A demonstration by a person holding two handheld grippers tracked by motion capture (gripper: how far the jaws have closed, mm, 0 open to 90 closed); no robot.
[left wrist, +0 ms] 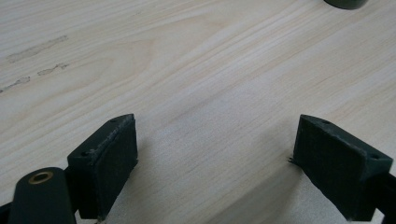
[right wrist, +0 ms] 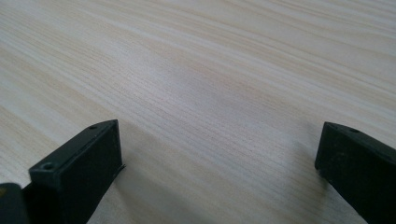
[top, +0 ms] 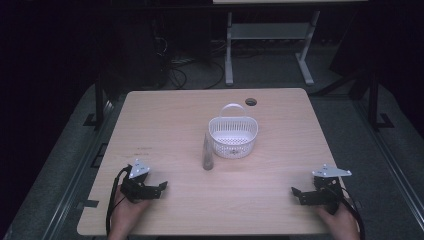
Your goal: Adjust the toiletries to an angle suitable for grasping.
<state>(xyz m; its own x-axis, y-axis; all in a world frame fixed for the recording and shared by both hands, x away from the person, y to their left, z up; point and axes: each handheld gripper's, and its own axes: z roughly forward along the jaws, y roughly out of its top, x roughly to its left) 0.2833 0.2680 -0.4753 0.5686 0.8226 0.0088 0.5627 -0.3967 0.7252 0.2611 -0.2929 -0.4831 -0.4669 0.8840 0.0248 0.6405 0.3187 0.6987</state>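
Observation:
A white perforated basket (top: 233,137) with a handle stands near the middle of the light wooden table (top: 175,125). A slim grey tube-like object (top: 207,153) lies just to its left, its dark end showing at the top edge as a dark object (left wrist: 345,3) in the left gripper view. My left gripper (top: 161,188) rests at the near left of the table, jaws wide apart with bare wood between them (left wrist: 215,154). Over at the near right, my right gripper (top: 296,194) sits low, open, nothing between its jaws (right wrist: 219,158).
A round cable hole (top: 251,102) sits at the table's far edge. Behind the table stands a white desk frame (top: 270,45) on a dark floor with cables. Faint marks (left wrist: 37,49) stain the wood ahead of the left gripper.

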